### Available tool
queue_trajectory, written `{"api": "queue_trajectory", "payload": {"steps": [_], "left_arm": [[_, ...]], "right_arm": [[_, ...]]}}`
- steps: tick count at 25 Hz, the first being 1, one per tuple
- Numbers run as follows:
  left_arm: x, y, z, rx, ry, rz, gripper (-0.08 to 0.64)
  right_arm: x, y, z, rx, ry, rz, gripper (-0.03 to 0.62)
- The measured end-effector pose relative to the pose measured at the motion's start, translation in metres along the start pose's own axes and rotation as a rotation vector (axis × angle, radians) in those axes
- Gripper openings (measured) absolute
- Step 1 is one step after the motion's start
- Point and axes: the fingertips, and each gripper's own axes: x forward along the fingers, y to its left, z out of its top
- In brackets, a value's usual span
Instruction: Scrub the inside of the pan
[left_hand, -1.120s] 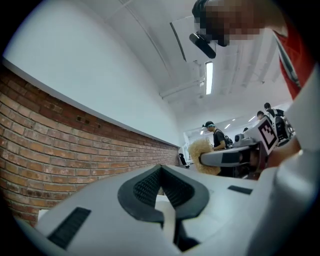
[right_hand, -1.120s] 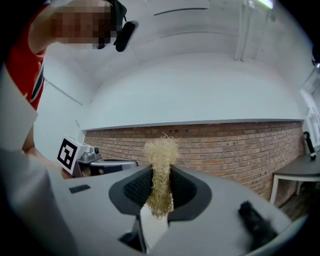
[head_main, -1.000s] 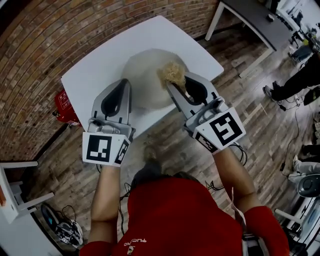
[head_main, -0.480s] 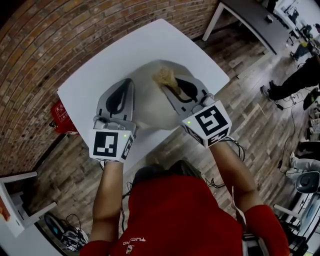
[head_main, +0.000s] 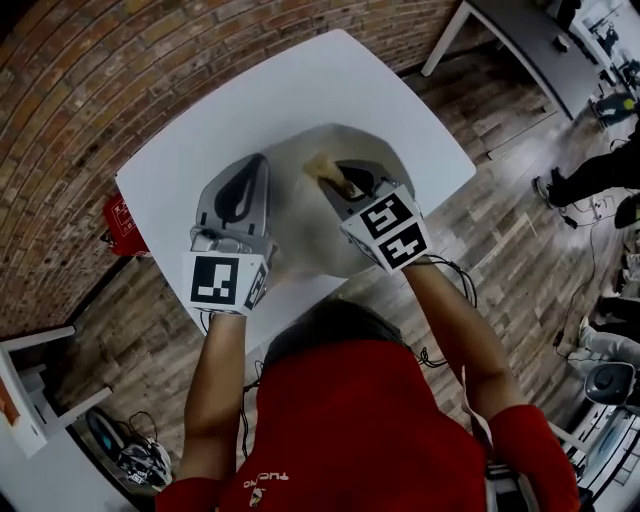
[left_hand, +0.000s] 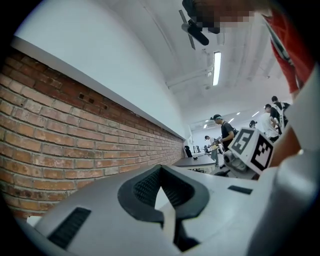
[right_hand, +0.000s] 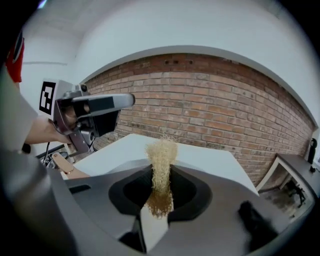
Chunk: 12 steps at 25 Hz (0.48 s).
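A pale grey pan lies on the white table, partly under both grippers. My right gripper is over the pan, shut on a straw-coloured fibrous scrubber. In the right gripper view the scrubber stands up from between the jaws of that gripper. My left gripper hovers at the pan's left side. Its pads meet at the tip and I see nothing between them. From the right gripper view the left gripper is level, above the table.
The table's near edge runs just beneath the marker cubes. A brick wall stands behind the table. A red object sits on the wooden floor at left. A grey desk and people are at far right.
The right gripper with the scrubber has swung left and closer to me over the pan, tilting more steeply. The left gripper has hardly moved.
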Motion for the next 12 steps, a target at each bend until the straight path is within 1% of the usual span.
{"api": "queue_trajectory", "payload": {"steps": [6,9,12], "left_arm": [[0.01,0.01,-0.01,0.017,0.021,0.082,0.006],[0.012,0.014,-0.014,0.025,0.036,0.094,0.006],[0.013,0.02,-0.021,0.028,0.051,0.09,0.006]], "right_arm": [[0.046,0.007,-0.045,-0.029,0.195,0.086,0.092],[0.065,0.012,-0.061,-0.048,0.277,0.106,0.092],[0.078,0.016,-0.072,-0.053,0.332,0.117,0.092]]}}
